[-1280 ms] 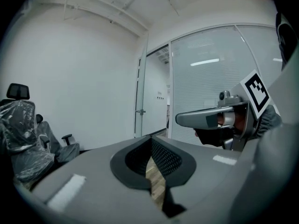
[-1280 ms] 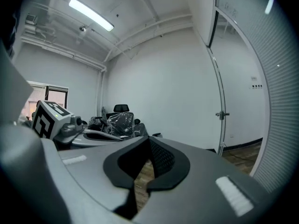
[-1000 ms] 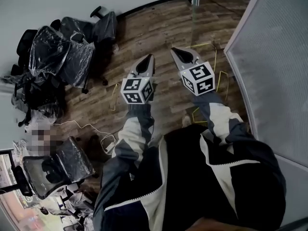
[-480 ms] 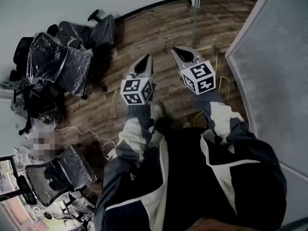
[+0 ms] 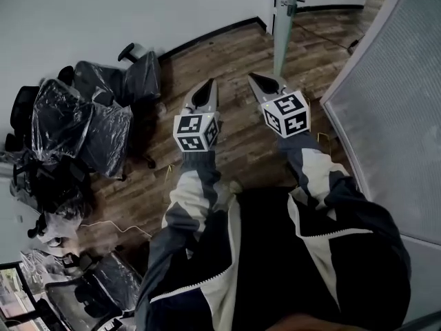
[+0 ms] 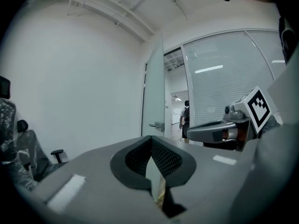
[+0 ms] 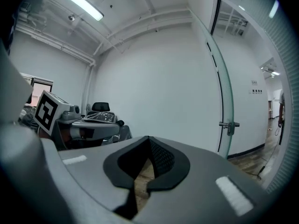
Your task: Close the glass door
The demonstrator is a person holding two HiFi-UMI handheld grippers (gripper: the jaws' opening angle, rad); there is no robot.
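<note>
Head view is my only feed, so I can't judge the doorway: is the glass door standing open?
Observer: Yes. The left gripper view shows the glass door swung open, with a lit corridor beyond.
Operator: Anyone in the way?
Observer: A person is in that corridor, past the doorway.
Operator: Are the jaws gripping anything?
Observer: No. The left hand-held gripper and the right hand-held gripper are both shut, nothing between their jaws.

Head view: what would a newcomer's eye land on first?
The left gripper and right gripper, both shut and empty, are held out side by side mid-frame over the wood floor. Just beyond the right one, the glass door stands open, seen edge-on at the top. A cluster of plastic-wrapped office chairs fills the left side.
</note>
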